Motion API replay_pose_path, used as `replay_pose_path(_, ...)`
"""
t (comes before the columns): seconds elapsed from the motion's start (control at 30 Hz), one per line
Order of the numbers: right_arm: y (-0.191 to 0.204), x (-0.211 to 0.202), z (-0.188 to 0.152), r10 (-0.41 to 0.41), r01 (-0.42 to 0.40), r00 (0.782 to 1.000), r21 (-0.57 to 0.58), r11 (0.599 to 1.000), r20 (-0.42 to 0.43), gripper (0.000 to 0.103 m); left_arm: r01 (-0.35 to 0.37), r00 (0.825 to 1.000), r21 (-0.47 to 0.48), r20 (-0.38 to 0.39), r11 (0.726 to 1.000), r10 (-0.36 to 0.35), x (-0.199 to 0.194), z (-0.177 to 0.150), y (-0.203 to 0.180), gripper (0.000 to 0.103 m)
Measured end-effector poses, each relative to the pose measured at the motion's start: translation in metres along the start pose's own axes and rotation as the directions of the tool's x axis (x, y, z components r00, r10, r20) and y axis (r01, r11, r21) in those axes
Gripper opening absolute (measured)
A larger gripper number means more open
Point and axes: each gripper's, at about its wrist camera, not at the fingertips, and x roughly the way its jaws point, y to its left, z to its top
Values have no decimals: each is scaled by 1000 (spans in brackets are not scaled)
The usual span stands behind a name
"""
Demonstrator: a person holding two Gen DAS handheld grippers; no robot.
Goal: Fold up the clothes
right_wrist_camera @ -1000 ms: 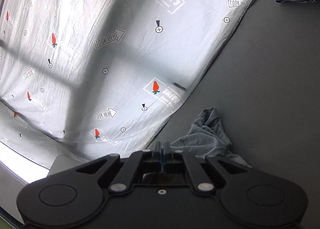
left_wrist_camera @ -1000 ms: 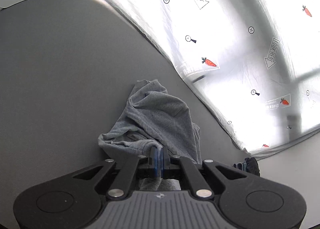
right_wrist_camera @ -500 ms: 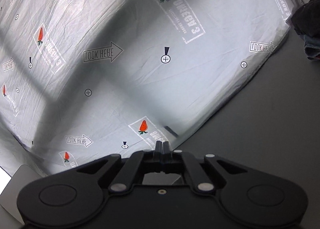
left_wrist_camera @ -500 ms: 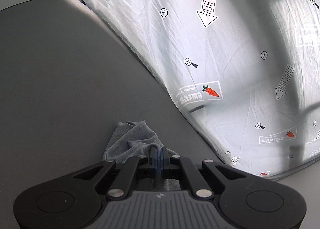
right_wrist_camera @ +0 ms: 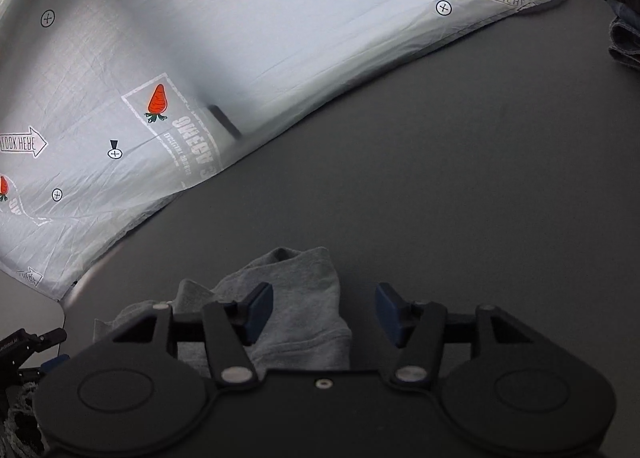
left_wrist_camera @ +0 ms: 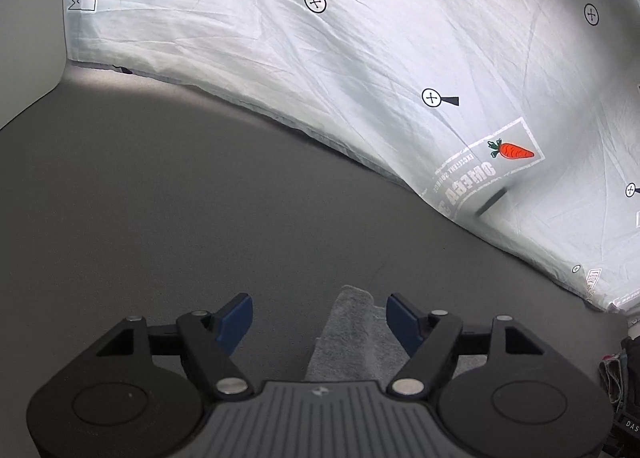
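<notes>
Two handheld grippers low over a dark grey tabletop [left_wrist_camera: 200, 217], each above part of a grey garment [right_wrist_camera: 304, 298]. Left gripper [left_wrist_camera: 320, 316] spread wide, blue pads [left_wrist_camera: 236, 318] well apart, nothing clamped; a narrow, flattish strip of the grey garment [left_wrist_camera: 352, 334] lying on the table between the pads, nearer the right-hand one. Right gripper [right_wrist_camera: 324, 312] likewise spread wide and holding nothing; rumpled grey cloth bunched under and beyond its left pad [right_wrist_camera: 258, 310], bare table under the other. Garment close against both tools, near the table edge closest to the cameras, well short of a white printed sheet [left_wrist_camera: 400, 57]. Pads probably parted either to let cloth go or to take a fresh pinch; no telling which from this scene. Most of the garment hidden beneath the gripper bodies, so folded or merely heaped cannot be told. Tabletop matte, smooth and otherwise bare between garment and sheet. Sheet creased, brightly lit, crossed by broad soft shadows, printed with carrots [left_wrist_camera: 514, 150], arrows and small crosshair marks, spread beyond the garment. Dark pile of other clothes [right_wrist_camera: 620, 29] far to the garment's right, at the table's far side.
</notes>
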Motion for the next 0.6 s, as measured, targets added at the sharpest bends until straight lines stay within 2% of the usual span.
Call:
replay_pose_path(0.07, -2, 12, -2, 17, -17, 1000, 11, 1000, -18, 71, 8, 999, 59, -48, 998, -6, 18, -9, -7, 77)
replay_pose_path(0.13, -3, 22, -4, 32, -31, 999, 19, 999, -31, 67, -6, 998, 106, -66, 994, 13, 33, -16, -16, 84)
replay_pose_path(0.2, 3, 16, -5, 25, -24, 1000, -6, 1000, 6, 35, -6, 996, 128, -82, 992, 17, 43, -21, -22, 81)
replay_pose_path(0.23, 6, 13, -5, 21, -21, 999, -19, 1000, 24, 1, -13, 996, 137, -83, 991, 24, 45, -24, -26, 72)
replay_pose_path(0.27, 9, 10, -5, 18, -17, 999, -31, 999, 42, 2, -32, 996, 149, -75, 988, 44, 43, -25, -31, 30)
replay_pose_path(0.3, 12, 7, -5, 15, -12, 998, -43, 999, 61, 2, -59, 995, 168, -69, 984, 71, 41, -25, -35, 7)
replay_pose_path(0.4, 25, -12, -2, 15, -2, 992, -107, 994, 124, 2, -77, 997, 193, -4, 978, 79, 18, -25, -43, 6)
replay_pose_path(0.53, 43, -35, 7, 39, -4, 982, -184, 983, 187, 2, -36, 998, 150, 65, 988, 26, -13, -17, -43, 5)
replay_pose_path(0.6, 47, -32, 13, 40, -3, 978, -178, 984, 203, 2, -18, 995, 117, 96, 993, 7, -19, -9, -42, 4)
